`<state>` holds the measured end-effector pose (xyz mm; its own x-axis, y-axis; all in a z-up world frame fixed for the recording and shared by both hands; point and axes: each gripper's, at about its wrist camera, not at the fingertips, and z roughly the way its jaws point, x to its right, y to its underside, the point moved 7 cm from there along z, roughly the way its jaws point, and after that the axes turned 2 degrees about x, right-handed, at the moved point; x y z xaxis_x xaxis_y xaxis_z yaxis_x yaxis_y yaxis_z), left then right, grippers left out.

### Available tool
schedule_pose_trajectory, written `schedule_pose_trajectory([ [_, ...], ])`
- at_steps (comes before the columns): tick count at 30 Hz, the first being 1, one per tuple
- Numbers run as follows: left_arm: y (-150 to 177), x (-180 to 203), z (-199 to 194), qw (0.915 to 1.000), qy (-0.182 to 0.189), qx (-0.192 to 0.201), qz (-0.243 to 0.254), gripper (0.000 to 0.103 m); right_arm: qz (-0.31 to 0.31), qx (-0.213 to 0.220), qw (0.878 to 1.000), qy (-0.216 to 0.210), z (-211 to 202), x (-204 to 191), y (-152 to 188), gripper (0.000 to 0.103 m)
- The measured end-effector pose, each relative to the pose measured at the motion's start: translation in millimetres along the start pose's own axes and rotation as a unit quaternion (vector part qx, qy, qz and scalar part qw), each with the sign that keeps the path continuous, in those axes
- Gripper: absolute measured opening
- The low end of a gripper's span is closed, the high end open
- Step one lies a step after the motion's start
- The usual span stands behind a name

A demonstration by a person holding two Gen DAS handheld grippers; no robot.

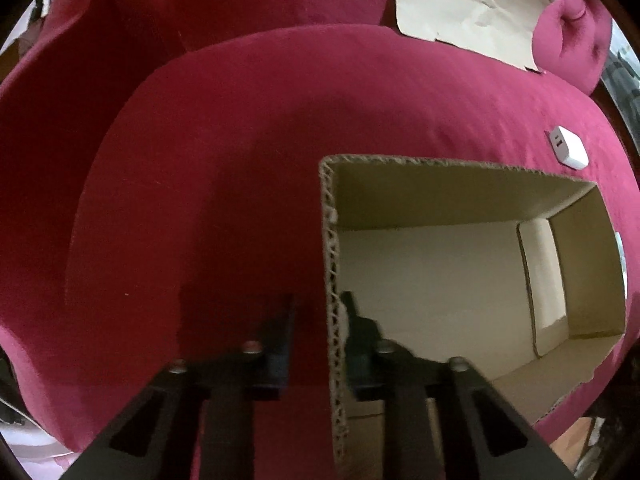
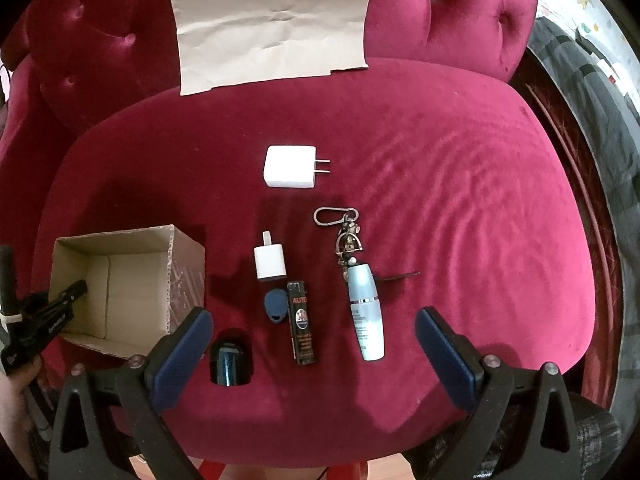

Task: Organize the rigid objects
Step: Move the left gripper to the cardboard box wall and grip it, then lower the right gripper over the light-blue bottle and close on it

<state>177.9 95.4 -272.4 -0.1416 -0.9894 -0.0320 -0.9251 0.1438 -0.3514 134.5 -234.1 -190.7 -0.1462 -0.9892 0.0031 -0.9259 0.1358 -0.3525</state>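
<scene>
Far left: left gripper, pointing steeply down, with jaws drawn narrow astride the left wall of an open cardboard box. One finger outside the wall, the other inside. Inner finger up against the cardboard, a thin strip of red visible between the outer finger and the wall. Cannot tell whether the pads actually press on it. Part of a hand visible at the picture's edge below that gripper.

Box upright on the left part of a red seat cushion, nothing visible inside.

Right of the box, near the cushion's front: a black rounded cap. Next, a small blue key fob, with a small white adapter just behind it. Touching or nearly touching the fob on its right: a black tube marked "AUTO", lying lengthwise. Farther back and well apart: a larger white plug charger, prongs to the right. Behind everything, propped against the tufted backrest: a creased sheet of paper.

Right of the tube: a pale blue bottle lying flat, with a keyring and its metal clip stretching back from the bottle's top.

Right gripper above the cushion's front, jaws spread wide and holding nothing, the fob, tube and bottle framed between the two blue pads.
</scene>
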Motion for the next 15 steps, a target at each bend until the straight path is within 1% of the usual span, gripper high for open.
schedule_pose_trajectory([
  [2, -1.2, -0.1, 0.2, 1.0000, 0.008, 0.002, -0.001, 0.005, 0.001, -0.001, 1.000, 0.000, 0.9, 0.9, 0.2, 0.103],
  [8, 1.8, -4.9, 4.0, 0.9999, 0.011, 0.007, -0.002, 0.004, 0.005, 0.000, 1.000, 0.000, 0.9, 3.7, -0.3, 0.103],
  [12, 0.4, 2.2, 5.9, 0.9999, 0.006, 0.009, 0.002, 0.004, 0.009, 0.001, 1.000, 0.000, 0.3, 6.0, 0.6, 0.103],
  [15, 0.0, 3.5, 5.3, 0.9999, 0.009, 0.009, 0.000, 0.004, 0.010, -0.001, 1.000, 0.003, 0.8, 8.6, 1.8, 0.103],
])
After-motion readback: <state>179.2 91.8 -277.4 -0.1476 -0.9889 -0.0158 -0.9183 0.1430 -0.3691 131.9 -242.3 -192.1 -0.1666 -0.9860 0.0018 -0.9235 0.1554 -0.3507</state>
